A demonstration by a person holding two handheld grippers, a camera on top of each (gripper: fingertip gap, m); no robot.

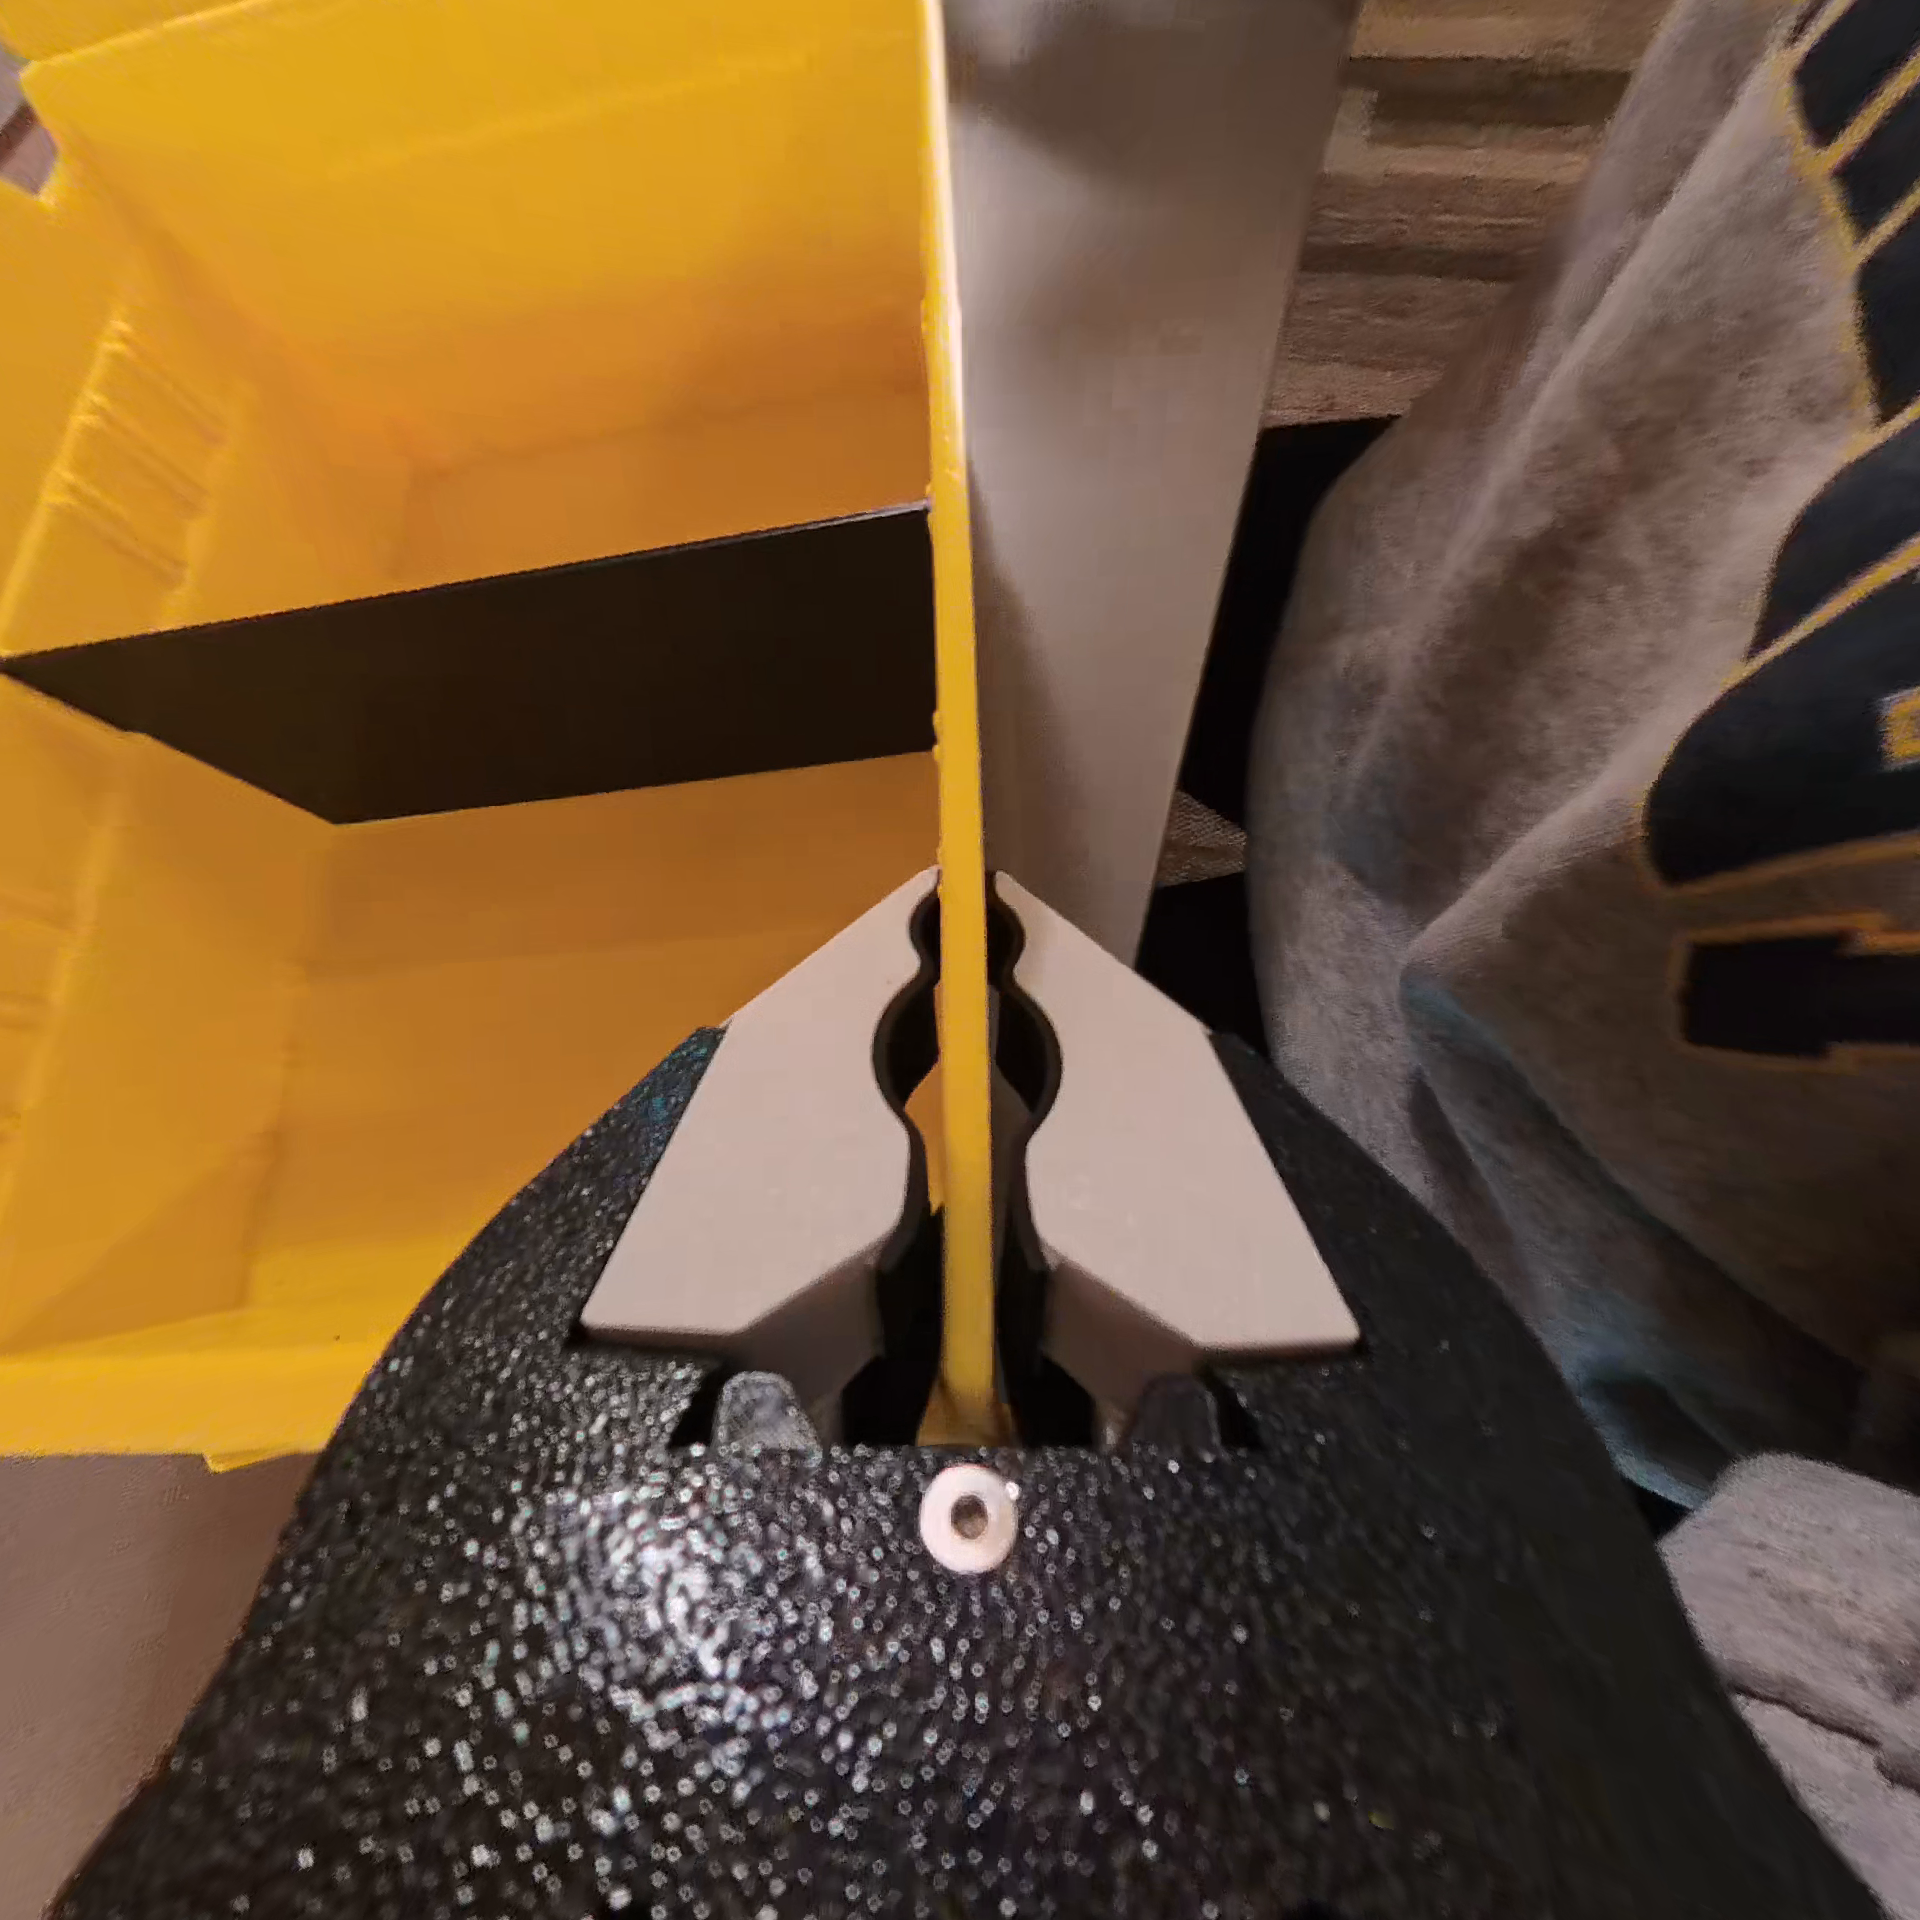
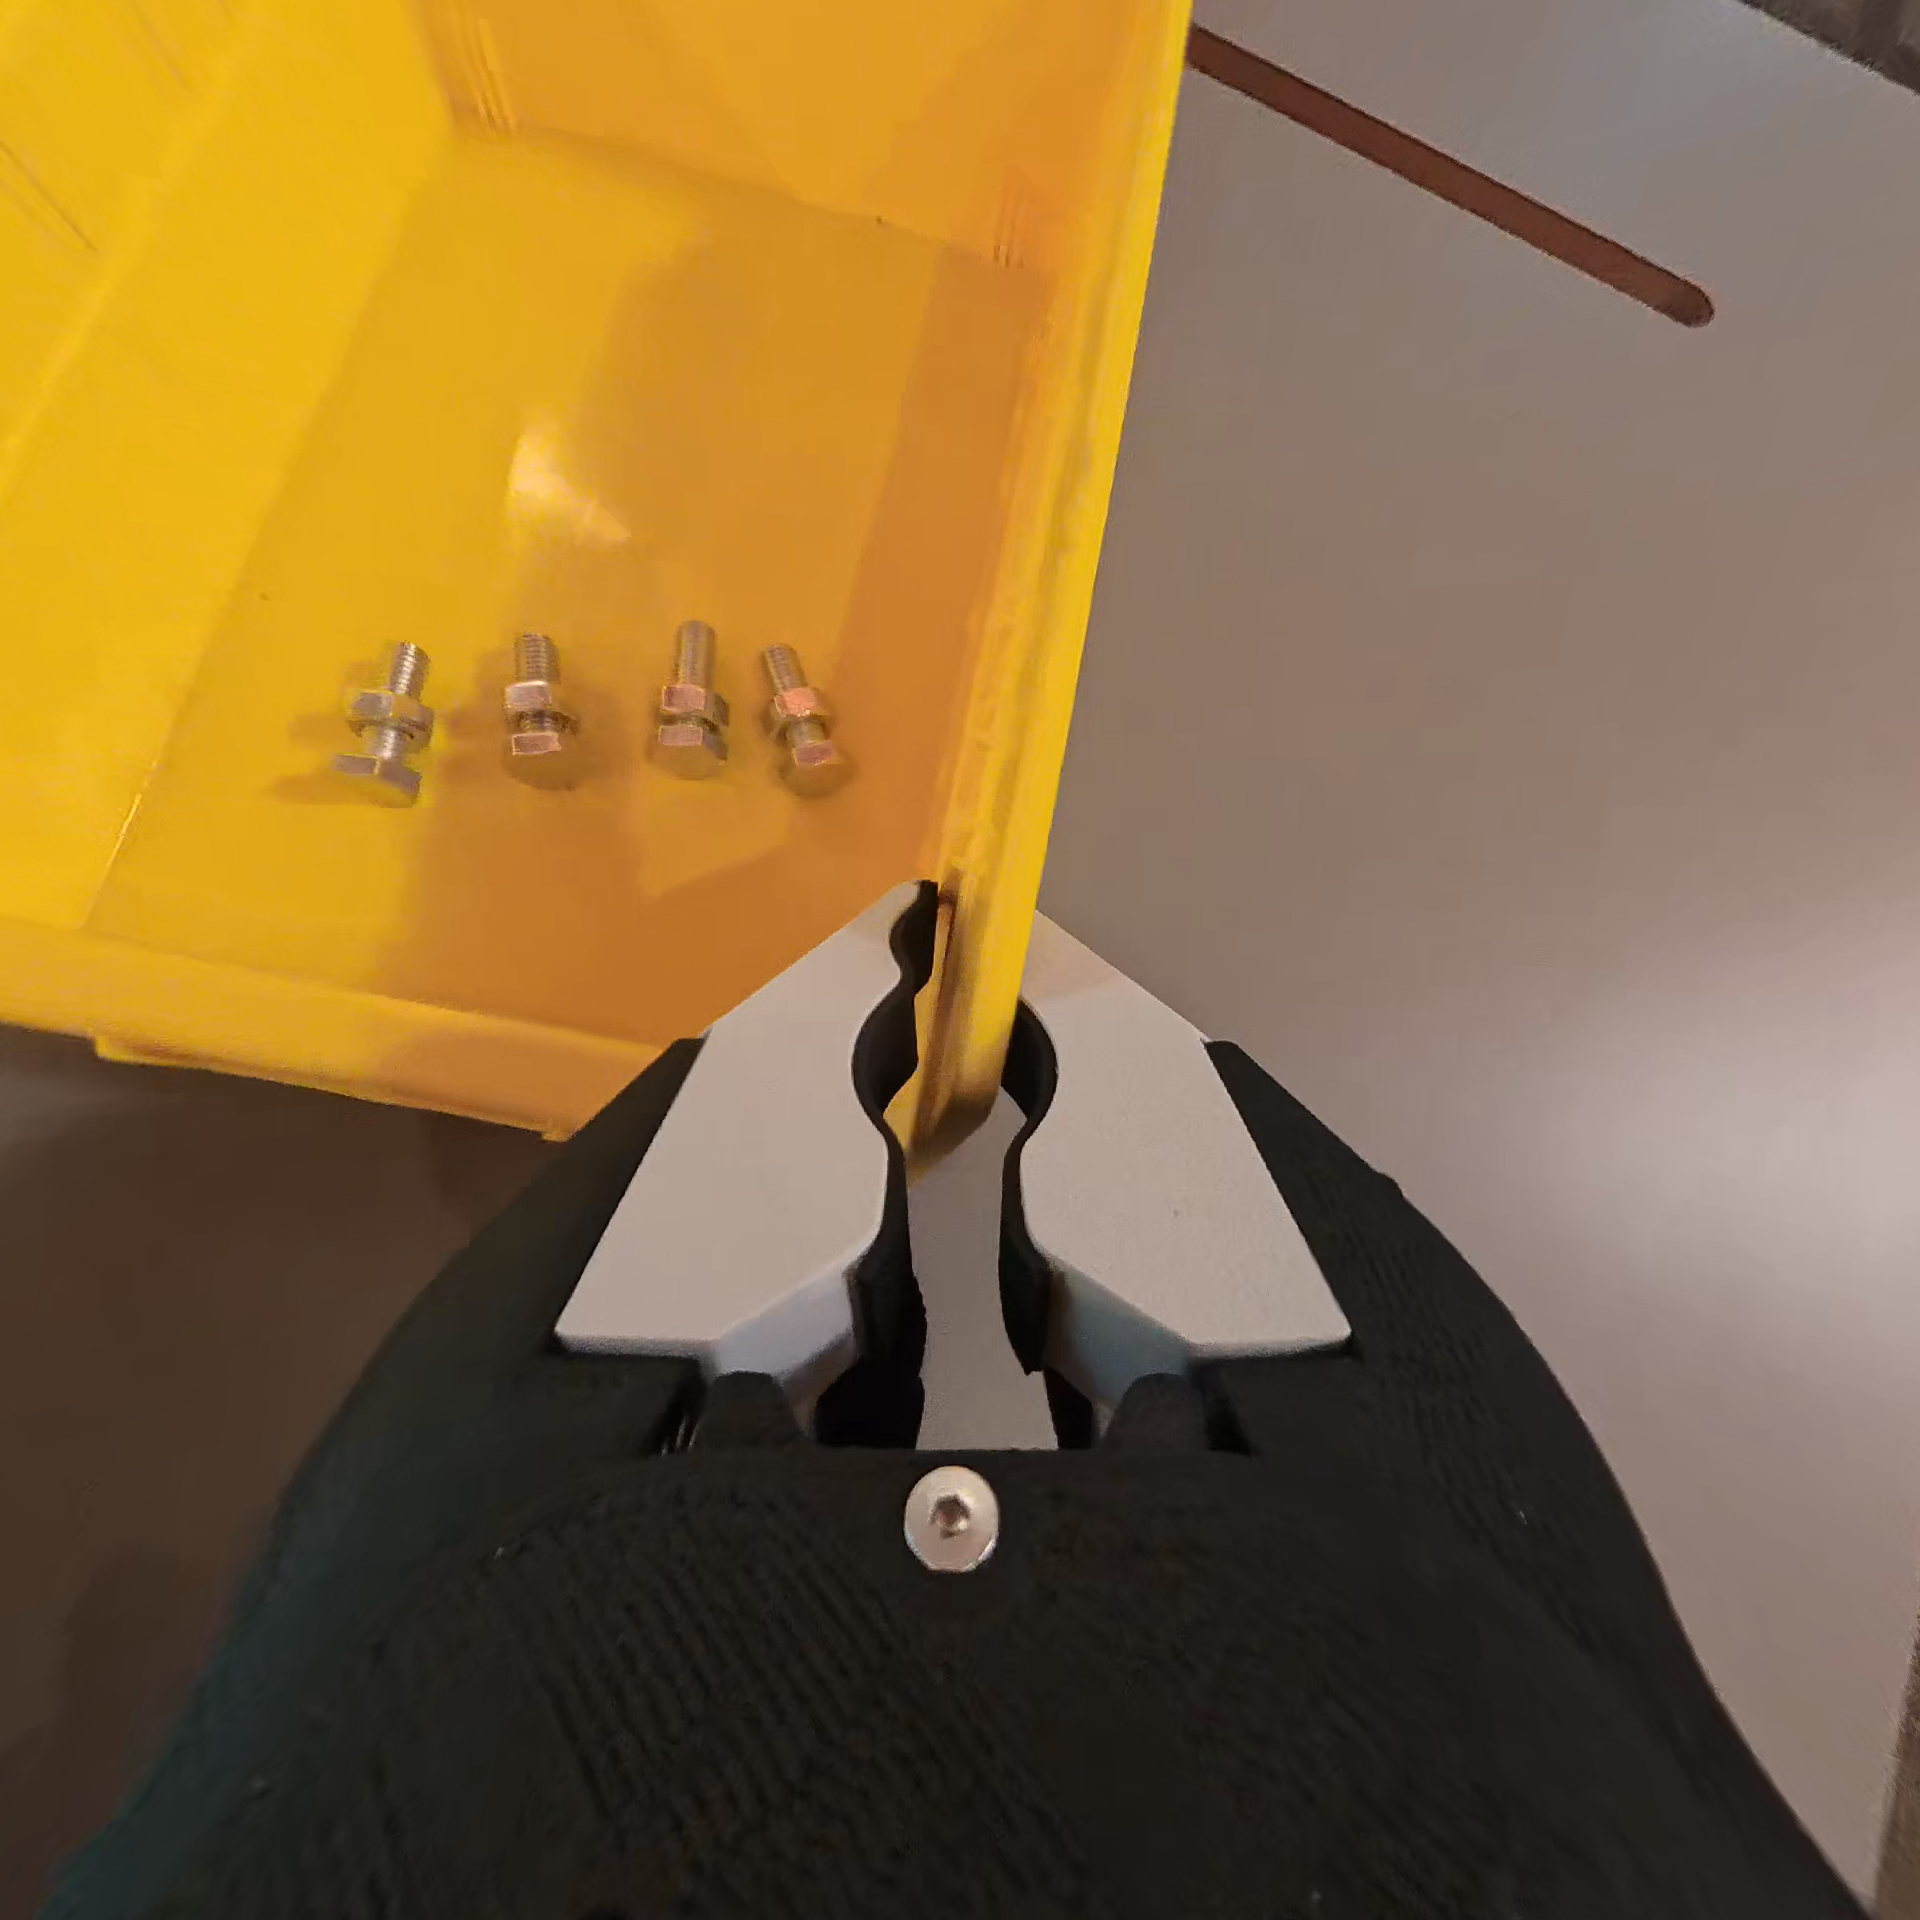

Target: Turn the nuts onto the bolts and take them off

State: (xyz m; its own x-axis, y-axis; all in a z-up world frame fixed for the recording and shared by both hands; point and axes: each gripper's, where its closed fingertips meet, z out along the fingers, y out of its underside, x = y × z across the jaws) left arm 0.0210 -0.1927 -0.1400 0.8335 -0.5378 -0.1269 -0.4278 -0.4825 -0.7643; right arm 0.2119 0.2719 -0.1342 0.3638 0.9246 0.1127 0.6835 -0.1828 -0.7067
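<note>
The left gripper (image 1: pixel 966 904) was seen nearly closed, its pale grey fingers (image 1: pixel 769 1143) set on either side of the thin yellow wall (image 1: pixel 961 1039) of a plastic bin (image 1: pixel 468 312), which was clamped edge-on between them. The inner faces of the fingers were lined with black, wavy-profiled pads, and the gripper body was made of a black, coarsely speckled material fastened with a single silver screw (image 1: pixel 971 1520). A black divider (image 1: pixel 520 665) was seen crossing the bin's interior. Grey fleece clothing (image 1: pixel 1507 727) with dark patches edged in yellow was seen just beside the bin, to the right.

The right gripper (image 2: pixel 971 925) was likewise narrowed onto a yellow bin wall (image 2: pixel 1039 727), which was pinched near the fingertips, while the gap farther back between the pads was left open. Its body was made of matte black plastic with fine layered ridges.

Four bolts (image 2: pixel 582 707) were seen lying in a row on the smooth, glossy bin floor (image 2: pixel 416 416), each of silvery metal with a hexagonal head and a nut (image 2: pixel 390 710) threaded onto its shank. The bin was set on a plain grey table (image 2: pixel 1507 935), in which a narrow brown slot (image 2: pixel 1455 187) was cut.
</note>
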